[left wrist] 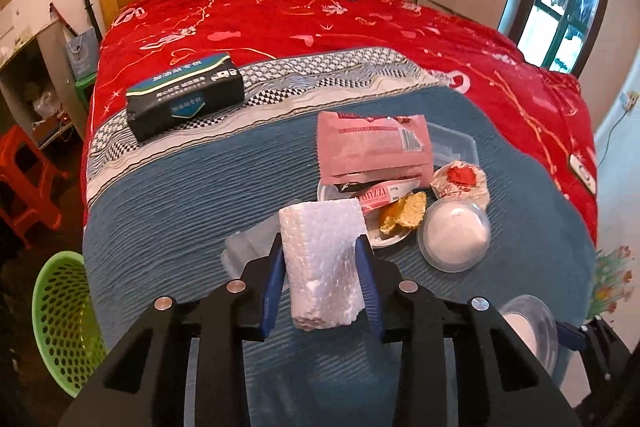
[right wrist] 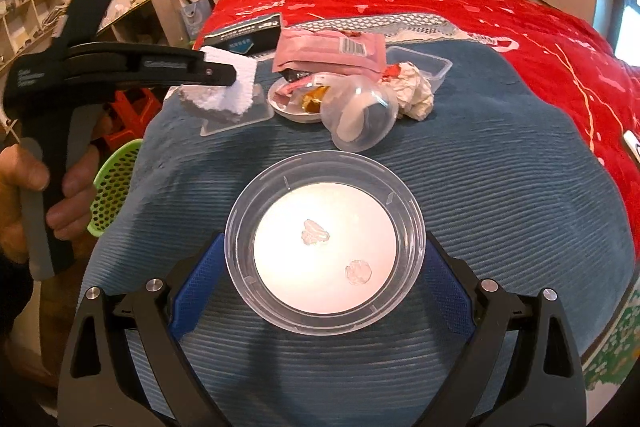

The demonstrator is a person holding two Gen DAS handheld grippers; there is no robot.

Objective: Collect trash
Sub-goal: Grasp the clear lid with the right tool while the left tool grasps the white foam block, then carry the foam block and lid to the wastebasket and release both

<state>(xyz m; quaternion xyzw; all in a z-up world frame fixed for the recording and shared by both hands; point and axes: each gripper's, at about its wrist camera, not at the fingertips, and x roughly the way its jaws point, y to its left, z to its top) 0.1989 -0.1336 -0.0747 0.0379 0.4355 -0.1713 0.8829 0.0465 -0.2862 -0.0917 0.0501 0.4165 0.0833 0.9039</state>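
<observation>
My left gripper (left wrist: 320, 247) is shut on a white foam block (left wrist: 324, 263) and holds it above the blue blanket; it also shows in the right wrist view (right wrist: 218, 95). My right gripper (right wrist: 324, 247) is shut on a clear round plastic container (right wrist: 325, 241) with a white bottom, also seen in the left wrist view (left wrist: 532, 323). Further trash lies on the bed: a pink wrapper (left wrist: 372, 147), a small white plate with food scraps (left wrist: 394, 221), a clear domed cup (left wrist: 454, 235), crumpled paper (left wrist: 460, 181) and a clear rectangular tub (left wrist: 456, 145).
A green perforated basket (left wrist: 60, 323) stands on the floor left of the bed. A dark tissue box (left wrist: 184, 95) lies on the bed (left wrist: 280, 15) at the left. A flat clear lid (right wrist: 234, 119) lies under the foam. A red stool (left wrist: 24, 179) stands at the left.
</observation>
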